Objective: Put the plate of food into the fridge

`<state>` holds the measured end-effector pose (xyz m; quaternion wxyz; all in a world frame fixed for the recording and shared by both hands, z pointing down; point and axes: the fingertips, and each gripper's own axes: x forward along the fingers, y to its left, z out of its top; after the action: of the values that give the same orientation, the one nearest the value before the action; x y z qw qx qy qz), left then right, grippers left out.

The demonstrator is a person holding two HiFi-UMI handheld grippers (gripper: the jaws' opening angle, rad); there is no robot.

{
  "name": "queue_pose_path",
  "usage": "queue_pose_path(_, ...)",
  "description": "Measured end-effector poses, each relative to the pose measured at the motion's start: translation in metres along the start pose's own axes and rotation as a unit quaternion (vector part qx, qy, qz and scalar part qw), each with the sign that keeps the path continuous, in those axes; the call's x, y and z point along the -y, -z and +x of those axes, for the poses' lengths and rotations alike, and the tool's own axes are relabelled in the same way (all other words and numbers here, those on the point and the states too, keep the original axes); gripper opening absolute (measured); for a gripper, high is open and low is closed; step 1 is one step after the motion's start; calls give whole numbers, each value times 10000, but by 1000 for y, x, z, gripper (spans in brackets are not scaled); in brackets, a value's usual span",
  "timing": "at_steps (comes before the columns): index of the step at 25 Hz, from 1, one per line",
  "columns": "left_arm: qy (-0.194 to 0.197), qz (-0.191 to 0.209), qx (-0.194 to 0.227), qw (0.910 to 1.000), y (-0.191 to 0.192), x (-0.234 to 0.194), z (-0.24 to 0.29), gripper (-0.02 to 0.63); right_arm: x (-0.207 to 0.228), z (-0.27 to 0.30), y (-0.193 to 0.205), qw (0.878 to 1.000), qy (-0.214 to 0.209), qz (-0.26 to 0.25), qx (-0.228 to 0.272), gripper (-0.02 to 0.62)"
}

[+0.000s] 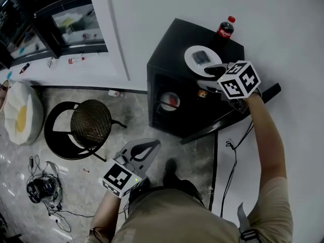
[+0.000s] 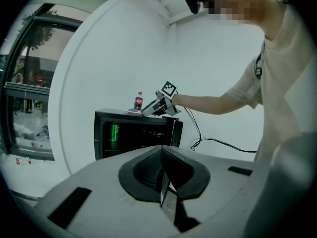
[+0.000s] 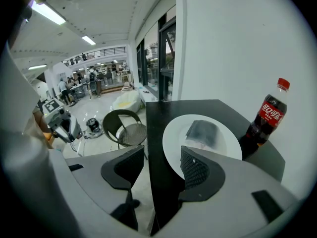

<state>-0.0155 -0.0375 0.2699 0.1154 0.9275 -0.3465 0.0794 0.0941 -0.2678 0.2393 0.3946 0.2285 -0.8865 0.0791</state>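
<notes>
So, barely started: the plate [image 3: 173, 133] sits on top of the fridge [image 1: 169, 44], door already open. The right gripper [image 3: 163, 155] hangs open at the plate's rim, while the left gripper [image 2: 162, 150] is closed and empty out front.

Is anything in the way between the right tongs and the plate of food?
No, nothing visible is. The right tongs are open and right at the near edge of the plate on top of the fridge. The cola bottle stands beside the plate on its far side, out of the way.
</notes>
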Motion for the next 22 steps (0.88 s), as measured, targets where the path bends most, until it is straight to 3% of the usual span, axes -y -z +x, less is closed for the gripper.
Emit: queue_pose_path(22, 99, -60, -14, 9999, 3, 1, -4, 11, -6, 1, 13, 9925, 705, -967, -245, 247)
